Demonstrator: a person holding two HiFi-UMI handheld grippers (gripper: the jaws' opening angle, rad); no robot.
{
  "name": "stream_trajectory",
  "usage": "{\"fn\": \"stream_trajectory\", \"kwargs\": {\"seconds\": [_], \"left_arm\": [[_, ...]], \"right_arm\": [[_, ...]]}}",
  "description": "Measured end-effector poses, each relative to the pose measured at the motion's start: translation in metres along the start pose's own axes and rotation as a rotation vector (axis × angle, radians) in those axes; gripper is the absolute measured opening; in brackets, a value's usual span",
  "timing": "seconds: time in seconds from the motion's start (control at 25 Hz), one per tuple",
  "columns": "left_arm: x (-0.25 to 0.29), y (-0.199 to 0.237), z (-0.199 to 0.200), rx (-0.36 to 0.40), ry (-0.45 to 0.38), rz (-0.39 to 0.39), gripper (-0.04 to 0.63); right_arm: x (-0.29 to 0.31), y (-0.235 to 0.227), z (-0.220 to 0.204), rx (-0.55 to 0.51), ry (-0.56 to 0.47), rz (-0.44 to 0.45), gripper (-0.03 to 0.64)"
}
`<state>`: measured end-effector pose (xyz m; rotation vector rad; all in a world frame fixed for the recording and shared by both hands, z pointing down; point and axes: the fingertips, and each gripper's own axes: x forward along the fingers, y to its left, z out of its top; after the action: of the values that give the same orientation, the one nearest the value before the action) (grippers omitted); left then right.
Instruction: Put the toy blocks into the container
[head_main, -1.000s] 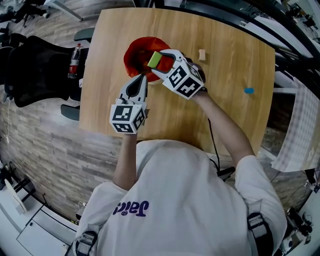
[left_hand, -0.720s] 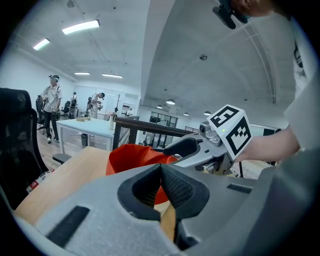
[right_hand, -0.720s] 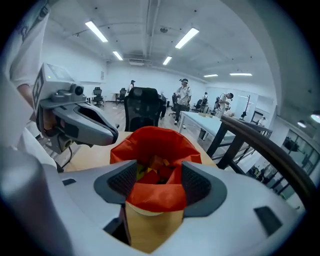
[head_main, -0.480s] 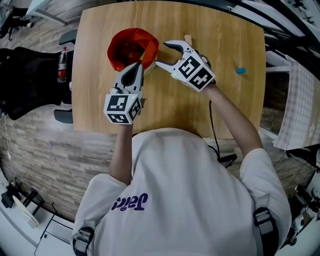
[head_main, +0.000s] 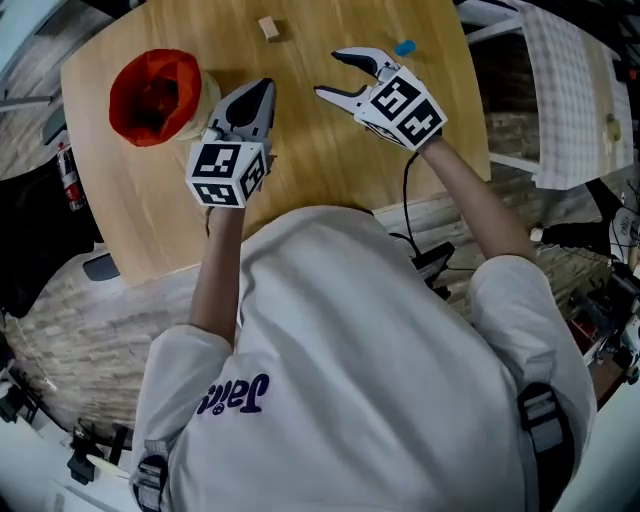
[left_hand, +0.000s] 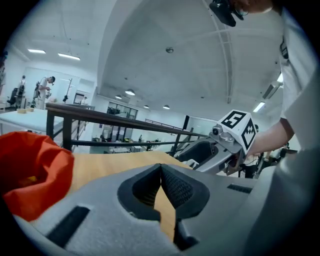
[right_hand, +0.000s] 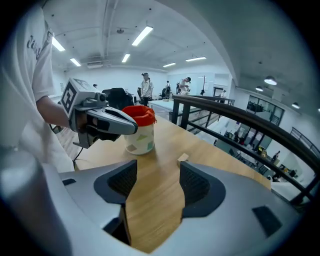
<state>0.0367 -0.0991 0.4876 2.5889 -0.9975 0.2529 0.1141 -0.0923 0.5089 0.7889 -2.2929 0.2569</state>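
Note:
The container (head_main: 155, 95), a pale cup with a red liner, stands at the table's far left; in the right gripper view the container (right_hand: 139, 131) shows its patterned side. My left gripper (head_main: 262, 86) is shut and empty just right of it, and its own view shows the left gripper (left_hand: 161, 170) with tips touching beside the red liner (left_hand: 30, 175). My right gripper (head_main: 333, 74) is open and empty further right. A small wooden block (head_main: 267, 27) lies beyond both grippers; the same wooden block (right_hand: 183, 158) sits just past the right gripper (right_hand: 157, 182). A blue block (head_main: 404, 47) lies by the right gripper's far side.
The round wooden table (head_main: 310, 150) ends in a railing at its far side (right_hand: 240, 120). A black chair and a bottle (head_main: 68, 165) stand off the left edge. A checked cloth (head_main: 565, 90) hangs at the right.
The right gripper held a green block over the container, then let it go and drew back to the right, open. The left gripper stayed shut beside the container.

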Motion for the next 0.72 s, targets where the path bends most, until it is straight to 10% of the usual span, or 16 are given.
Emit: {"fn": "stream_trajectory", "kwargs": {"seconds": [0.56,0.72], "left_arm": [[0.092,-0.088,-0.053,0.061,0.153,-0.215,0.011],[0.120,-0.093,-0.057,0.061,0.178,-0.229,0.011]], "right_arm": [[-0.056,-0.042,-0.125,0.250,0.049,-0.211,0.264],[-0.062,-0.090,-0.175,0.297,0.074,-0.421,0.264]]}}
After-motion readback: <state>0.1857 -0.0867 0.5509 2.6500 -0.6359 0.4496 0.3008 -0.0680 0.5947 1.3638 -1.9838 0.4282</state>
